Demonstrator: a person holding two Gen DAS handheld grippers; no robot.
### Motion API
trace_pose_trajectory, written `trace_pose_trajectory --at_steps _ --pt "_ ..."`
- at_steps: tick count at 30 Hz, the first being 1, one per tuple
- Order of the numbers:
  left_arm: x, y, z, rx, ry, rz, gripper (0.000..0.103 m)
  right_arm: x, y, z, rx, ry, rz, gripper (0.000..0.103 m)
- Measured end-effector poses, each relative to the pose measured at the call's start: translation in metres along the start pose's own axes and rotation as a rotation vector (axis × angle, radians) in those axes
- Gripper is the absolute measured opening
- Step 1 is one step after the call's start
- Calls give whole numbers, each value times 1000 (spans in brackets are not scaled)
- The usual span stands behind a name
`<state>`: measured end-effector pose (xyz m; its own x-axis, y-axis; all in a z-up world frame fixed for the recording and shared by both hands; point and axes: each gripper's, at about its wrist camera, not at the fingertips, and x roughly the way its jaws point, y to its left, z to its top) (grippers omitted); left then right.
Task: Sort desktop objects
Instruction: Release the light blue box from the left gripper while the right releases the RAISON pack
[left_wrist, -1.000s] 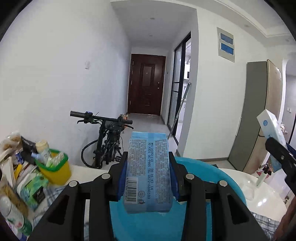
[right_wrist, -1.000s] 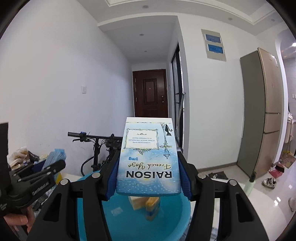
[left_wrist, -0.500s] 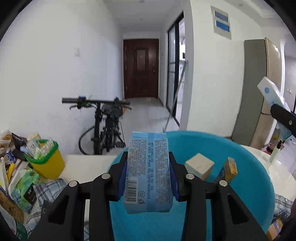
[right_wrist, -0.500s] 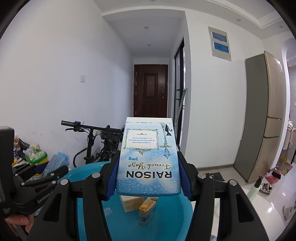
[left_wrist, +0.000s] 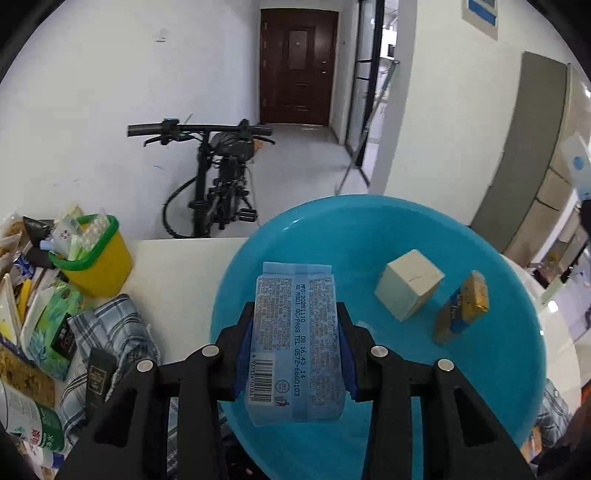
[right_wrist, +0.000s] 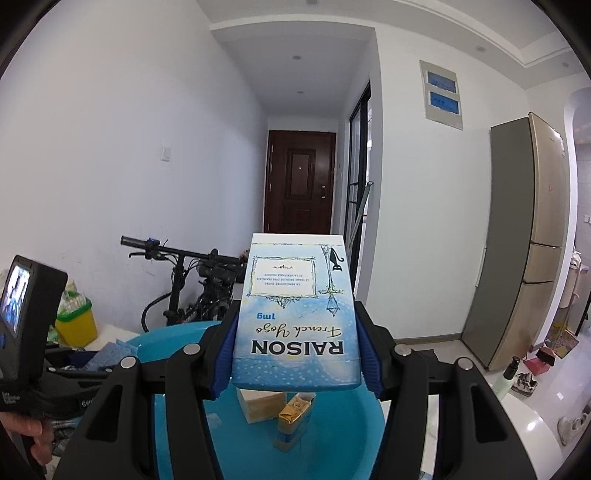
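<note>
My left gripper (left_wrist: 295, 334) is shut on a light blue tissue pack (left_wrist: 295, 343) with a barcode, held over the near left part of a big blue basin (left_wrist: 406, 229). A cream cube box (left_wrist: 408, 290) and a gold and blue packet (left_wrist: 461, 312) lie inside the basin. My right gripper (right_wrist: 297, 349) is shut on a blue RAISON box (right_wrist: 297, 314), raised above the basin (right_wrist: 177, 424). Below it show the cream box (right_wrist: 260, 404) and the gold packet (right_wrist: 295, 410). The left gripper's body (right_wrist: 55, 373) appears at the left edge of the right wrist view.
A yellow bin with a green rim (left_wrist: 94, 258) stands on the white table (left_wrist: 177, 280), left of the basin. Packets and a checked cloth (left_wrist: 107, 339) pile up at the left edge. A bicycle (left_wrist: 218, 184) leans by the wall behind; a fridge (right_wrist: 524, 236) stands at right.
The left gripper has tipped downward and come lower over the basin, so the basin's inside with the cream box and gold packet now shows. The right gripper shifted slightly over the basin.
</note>
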<state>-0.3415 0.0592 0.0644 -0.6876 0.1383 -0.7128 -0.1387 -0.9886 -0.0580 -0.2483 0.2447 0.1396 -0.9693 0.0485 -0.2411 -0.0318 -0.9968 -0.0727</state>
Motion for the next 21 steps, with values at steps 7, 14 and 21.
trace_pose_trajectory --at_steps 7,14,21 --pt "-6 -8 1 0 -39 -24 64 -2 1 0 -6 -3 0 55" --pt "-16 -6 2 -1 -123 36 89 -2 -1 1 11 -12 2 55" --pt "-14 -1 3 -17 -106 31 89 0 0 0 13 2 16 55"
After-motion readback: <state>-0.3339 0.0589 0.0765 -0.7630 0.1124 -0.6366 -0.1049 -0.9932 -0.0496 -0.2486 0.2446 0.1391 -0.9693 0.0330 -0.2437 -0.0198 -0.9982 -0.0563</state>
